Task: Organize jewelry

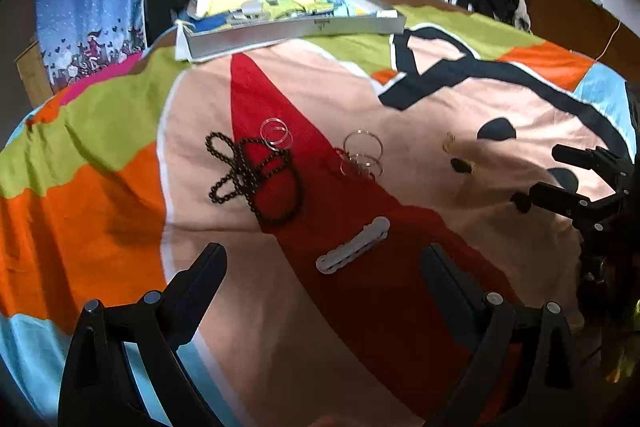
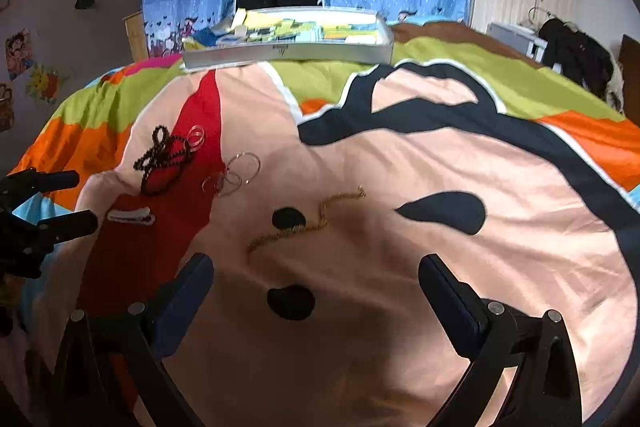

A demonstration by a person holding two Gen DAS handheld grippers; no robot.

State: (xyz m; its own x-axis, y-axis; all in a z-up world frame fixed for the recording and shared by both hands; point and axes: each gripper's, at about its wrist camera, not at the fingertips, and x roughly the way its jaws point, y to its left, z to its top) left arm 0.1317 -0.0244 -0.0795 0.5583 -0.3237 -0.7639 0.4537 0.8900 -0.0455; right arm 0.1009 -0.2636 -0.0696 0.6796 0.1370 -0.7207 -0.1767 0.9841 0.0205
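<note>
A: Start with the biggest thing. The bed cover (image 2: 360, 155) fills both views; it is soft and creased, so anything thin on it will likely sink in rather than sit proud.

B: And the tray (image 2: 288, 51) at the top centre of the frame?

A: Grey, rigid, shallow, already holding colourful bits. It looks like the place to put things, well apart from the jewelry.

B: Which piece next?

A: The dark bead necklace (image 1: 256, 179), middle left of the left wrist view, lies in loops. Limp and probably light; I would pinch a bunched crossing, since one strand may slide out.

B: The gold chain (image 2: 308, 223)?

A: Centre of the right wrist view, snaking across the pale cloth. Very fine, floppy, likely slippery. Pinch it down into the fabric at a bend.

B: The white clip (image 1: 354, 245)?

A: Lower centre of the left view, flat and stiff. Take it across its narrow width.

B: The rings (image 1: 362, 155)?

A: Clear and thin hoops, overlapping, another pair (image 1: 276, 133) just beside the beads. Stiff, smooth, maybe fragile; grip one rim.

B: Grippers?

A: The left gripper (image 1: 324, 267) and right gripper (image 2: 316, 275) both stand spread wide, holding nothing, above the cover.
</note>
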